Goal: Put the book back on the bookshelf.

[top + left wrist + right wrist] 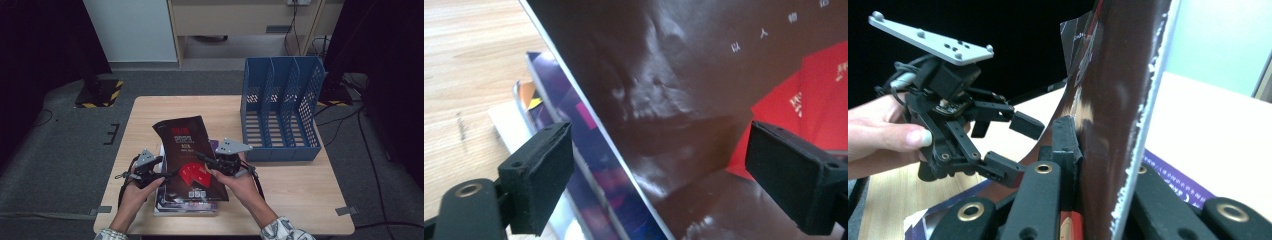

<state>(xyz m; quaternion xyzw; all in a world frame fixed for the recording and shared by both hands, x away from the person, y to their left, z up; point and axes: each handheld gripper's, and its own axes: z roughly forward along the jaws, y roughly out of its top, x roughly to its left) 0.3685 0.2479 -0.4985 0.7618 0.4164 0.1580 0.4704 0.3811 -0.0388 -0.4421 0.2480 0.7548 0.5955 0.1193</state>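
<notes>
A dark maroon book [186,145] with red shapes on its cover is tilted up off a stack of books [185,206] at the table's front. My right gripper [206,159] is shut on the book's right edge; in the right gripper view the pads [1066,137] pinch the upright cover [1118,75]. My left gripper [167,175] stands open at the book's left edge. In the left gripper view its jaws straddle the glossy cover [684,100] without touching it, above a purple book [574,115] of the stack. The right gripper view also shows the left gripper [1015,147] open, held by a hand [878,135].
A blue file rack [280,107] with three upright slots stands at the table's back right. Bare wooden tabletop [295,195] lies to the right of the stack and in front of the rack. Grey carpet and cables surround the table.
</notes>
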